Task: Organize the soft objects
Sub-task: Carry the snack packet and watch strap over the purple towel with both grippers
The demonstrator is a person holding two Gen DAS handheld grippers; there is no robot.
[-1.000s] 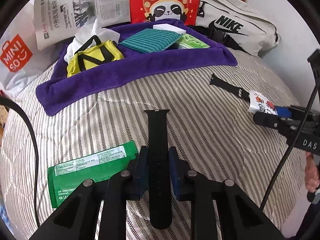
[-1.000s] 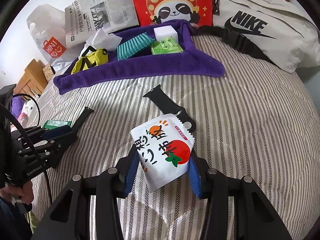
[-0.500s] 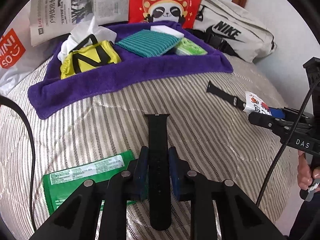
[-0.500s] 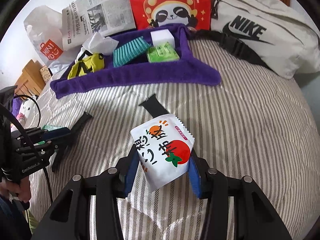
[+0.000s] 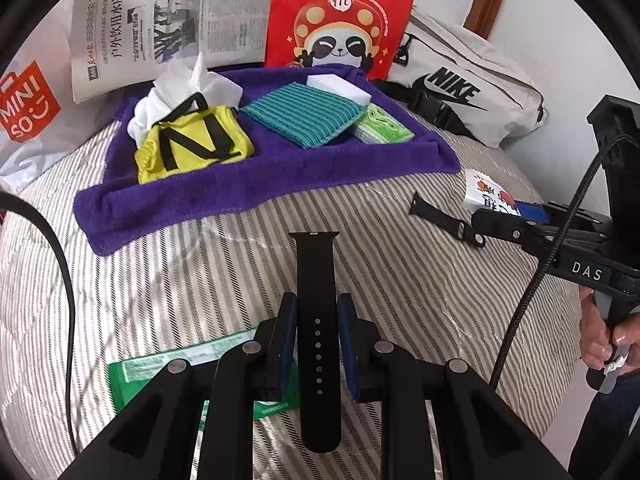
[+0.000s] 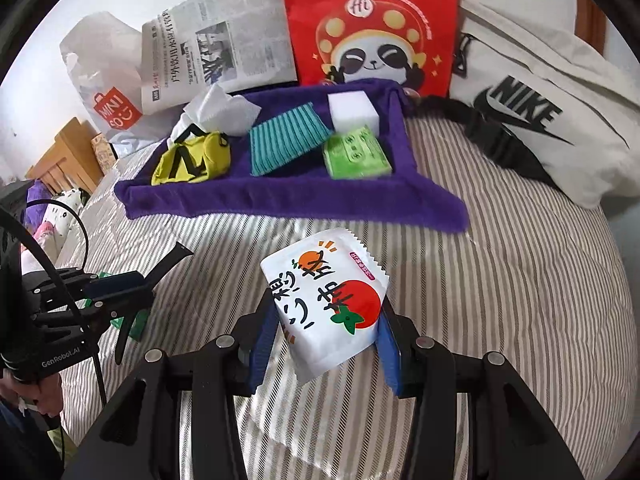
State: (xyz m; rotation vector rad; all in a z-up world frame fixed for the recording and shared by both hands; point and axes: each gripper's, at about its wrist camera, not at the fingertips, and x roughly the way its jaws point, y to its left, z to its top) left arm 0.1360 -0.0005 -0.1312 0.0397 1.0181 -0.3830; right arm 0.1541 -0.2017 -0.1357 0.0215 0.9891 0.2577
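Observation:
My left gripper [image 5: 317, 320] is shut on a black watch strap [image 5: 316, 272], held above the striped bed cover. My right gripper [image 6: 326, 326] is shut on a white tissue packet [image 6: 324, 300] with a tomato print, lifted just short of the purple towel [image 6: 280, 200]. The towel holds a yellow pouch [image 6: 192, 160], a teal cloth [image 6: 288, 140], a white sponge [image 6: 352, 110], a green wipes pack [image 6: 356, 152] and crumpled white tissue [image 6: 220, 110]. A second black strap [image 5: 444, 220] lies on the bed near the right gripper [image 5: 520, 216]. A green packet [image 5: 180, 368] lies under my left fingers.
Behind the towel stand a red panda bag [image 5: 340, 20], a newspaper [image 5: 168, 12] and a white Nike bag [image 5: 468, 92]. A Miniso plastic bag [image 5: 24, 112] lies at the far left. A hand [image 5: 600, 332] and cable [image 5: 532, 288] are at the right.
Both grippers have risen and moved toward the purple towel with their loads. In the right wrist view the second strap has slipped out of sight behind the tissue packet.

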